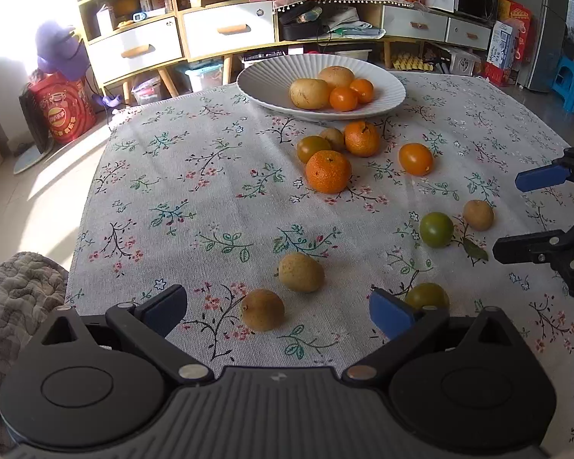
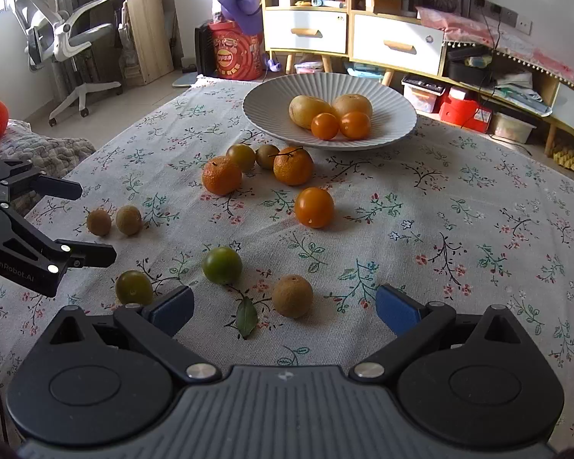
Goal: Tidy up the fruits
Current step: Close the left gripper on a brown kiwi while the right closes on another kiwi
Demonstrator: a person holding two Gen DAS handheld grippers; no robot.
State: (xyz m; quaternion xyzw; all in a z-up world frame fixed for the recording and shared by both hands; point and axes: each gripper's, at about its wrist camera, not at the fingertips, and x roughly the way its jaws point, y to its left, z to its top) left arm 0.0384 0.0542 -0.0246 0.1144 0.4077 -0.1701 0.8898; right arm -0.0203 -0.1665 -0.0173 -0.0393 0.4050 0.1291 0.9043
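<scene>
A white ribbed plate (image 1: 256,88) (image 2: 271,114) at the table's far side holds two pale yellow fruits and two small orange ones. Several loose fruits lie on the floral cloth: two tangerines (image 1: 328,171) (image 2: 292,165), an orange tomato (image 1: 415,158) (image 2: 314,207), green tomatoes (image 1: 436,229) (image 2: 222,265) and brown round fruits (image 1: 262,309) (image 2: 292,295). My left gripper (image 1: 277,311) is open and empty, with a brown fruit between its fingers. My right gripper (image 2: 285,308) is open and empty, just above a brown fruit; it also shows in the left wrist view (image 1: 524,214).
A fallen leaf (image 2: 246,317) lies on the cloth by the right gripper. Low cabinets with drawers (image 1: 225,30) stand behind the table. A grey cushion (image 1: 15,290) sits at the table's left edge. An office chair (image 2: 57,26) stands further left.
</scene>
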